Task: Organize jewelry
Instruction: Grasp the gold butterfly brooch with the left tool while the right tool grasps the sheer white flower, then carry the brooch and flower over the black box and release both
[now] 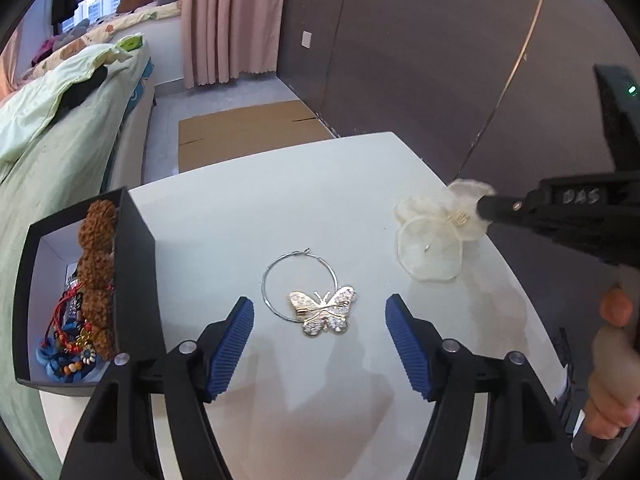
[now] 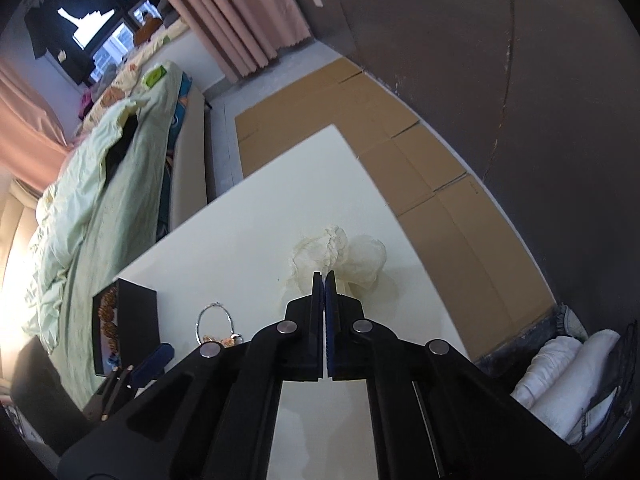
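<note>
On a white worktop (image 1: 248, 220), the right gripper (image 2: 325, 278) has its jaws pressed together on the cream, gauzy fabric flower ornament (image 1: 434, 236), pinching it near its gold centre. The left gripper (image 1: 320, 344) hovers with jaws spread either side of a gold, rhinestone-set butterfly brooch (image 1: 325, 309) overlapping a thin silver wire hoop (image 1: 298, 285). An open black jewellery box (image 1: 136, 276), already holding beads and cords, stands at the worktop's left edge. The thin petals could tear or slip free if only gauze is caught; closing on the brooch may snag the hoop.
</note>
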`<state>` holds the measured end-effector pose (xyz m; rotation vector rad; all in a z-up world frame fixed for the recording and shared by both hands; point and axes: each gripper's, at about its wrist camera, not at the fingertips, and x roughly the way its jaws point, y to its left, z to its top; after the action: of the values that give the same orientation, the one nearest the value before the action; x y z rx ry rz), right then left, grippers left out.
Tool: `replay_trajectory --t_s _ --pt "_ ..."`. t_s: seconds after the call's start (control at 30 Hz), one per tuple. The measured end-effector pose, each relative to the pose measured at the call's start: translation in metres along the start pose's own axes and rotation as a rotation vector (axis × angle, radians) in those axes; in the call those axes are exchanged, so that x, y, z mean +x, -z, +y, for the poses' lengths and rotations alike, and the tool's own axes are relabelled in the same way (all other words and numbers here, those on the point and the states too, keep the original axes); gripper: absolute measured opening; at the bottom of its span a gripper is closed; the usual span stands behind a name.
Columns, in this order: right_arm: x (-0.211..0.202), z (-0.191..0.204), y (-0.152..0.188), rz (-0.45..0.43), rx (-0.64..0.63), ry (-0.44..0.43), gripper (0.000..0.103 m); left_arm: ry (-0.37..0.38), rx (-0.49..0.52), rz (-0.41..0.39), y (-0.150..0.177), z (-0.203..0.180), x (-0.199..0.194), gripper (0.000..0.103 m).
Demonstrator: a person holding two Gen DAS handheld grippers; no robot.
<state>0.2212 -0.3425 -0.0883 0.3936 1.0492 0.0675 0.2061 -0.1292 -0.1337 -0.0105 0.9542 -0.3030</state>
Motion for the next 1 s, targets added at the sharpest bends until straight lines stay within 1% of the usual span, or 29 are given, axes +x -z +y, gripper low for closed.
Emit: replay_trajectory --t_s 0.07,0.1,0.2,0.23,0.4,0.43,0.47,0.5,0.67,0.8,1.0 --pt "-0.006 -0.001 0.000 -0.011 0.007 -0.009 0.002 0.004 0.015 -0.002 -0.002 -0.003 0.003 0.066" --pt "-0.009 -0.001 0.000 -0.014 0.006 -0.014 0.002 0.001 0.018 0.000 -0.001 -0.004 0.005 0.064" --pt "-0.010 0.001 -0.001 -0.009 0.002 -0.027 0.002 -0.001 0.023 0.019 -0.001 -0.004 0.015 0.054" --pt "-0.010 0.001 -0.002 -0.007 0.000 -0.029 0.002 0.000 0.023 0.023 -0.001 -0.005 0.018 0.053" --pt "-0.008 0.002 -0.005 0.003 -0.007 -0.038 0.002 -0.017 0.055 0.035 0.001 -0.009 0.029 0.048" --pt "-0.008 0.002 -0.005 0.004 -0.009 -0.039 0.002 -0.025 0.067 0.035 0.002 -0.011 0.031 0.043" --pt "-0.007 0.002 -0.005 0.005 -0.011 -0.040 0.002 -0.038 0.080 0.036 0.002 -0.013 0.033 0.042" --pt "-0.007 0.002 -0.005 0.006 -0.012 -0.040 0.002 -0.054 0.091 0.036 0.003 -0.014 0.033 0.037" --pt "-0.007 0.003 -0.006 0.007 -0.021 -0.044 0.003 -0.025 0.058 0.040 0.001 -0.007 0.031 0.037" --pt "-0.009 0.004 -0.004 0.001 -0.021 -0.051 0.002 -0.022 0.044 0.014 -0.004 -0.002 0.019 0.037" --pt "-0.026 0.012 -0.003 -0.071 -0.027 -0.131 0.002 0.000 0.012 -0.049 -0.012 0.009 -0.016 0.037"
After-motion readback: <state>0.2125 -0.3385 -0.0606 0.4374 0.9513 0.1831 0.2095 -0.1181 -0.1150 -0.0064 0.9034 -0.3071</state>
